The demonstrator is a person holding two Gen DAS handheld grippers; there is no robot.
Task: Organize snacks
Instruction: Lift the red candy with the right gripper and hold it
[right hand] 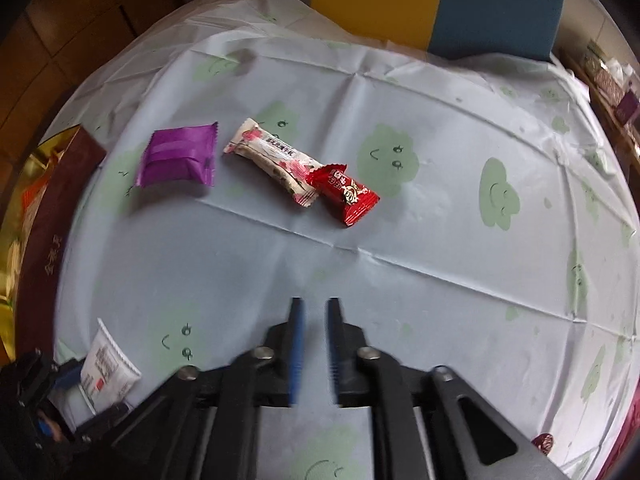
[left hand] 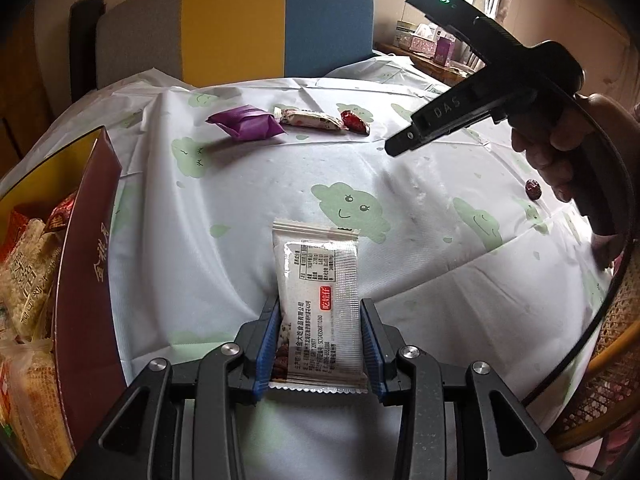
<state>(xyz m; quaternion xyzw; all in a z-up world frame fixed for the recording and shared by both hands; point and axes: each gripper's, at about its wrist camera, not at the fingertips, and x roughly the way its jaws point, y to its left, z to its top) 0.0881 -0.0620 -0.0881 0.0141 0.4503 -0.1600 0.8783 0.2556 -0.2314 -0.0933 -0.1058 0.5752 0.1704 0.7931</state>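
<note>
While the left hand-held gripper [left hand: 320, 344] clamps a white snack packet [left hand: 318, 300] between its blue pads, just above the desk [left hand: 440, 280], the right hand-held gripper [right hand: 314, 344] hangs over bare cloth w/ jaws nearly closed, small gap, nothing between them.

Step in hand, my read: white packet is picked, on its way to the red-and-gold box [left hand: 86, 280] at the left edge of the desk, which already holds several wrapped snacks. Next move prob. calls for swinging the left gripper leftward over the box wall, then opening to drop. Right gripper would need to open wider before taking anything; nearest targets lie ahead of it, well apart from its tips.

Count, loose on the cloth:
- purple packet [right hand: 180, 156] – 1
- long pink-white bar [right hand: 272, 160] – 1, touching the next
- red candy [right hand: 344, 194] – 1
- small dark red pc, maybe a date [left hand: 533, 189] – 1, near desk's right edge
- white packet in grip – 1
- box – 1; contents too jumbled to count.
</note>
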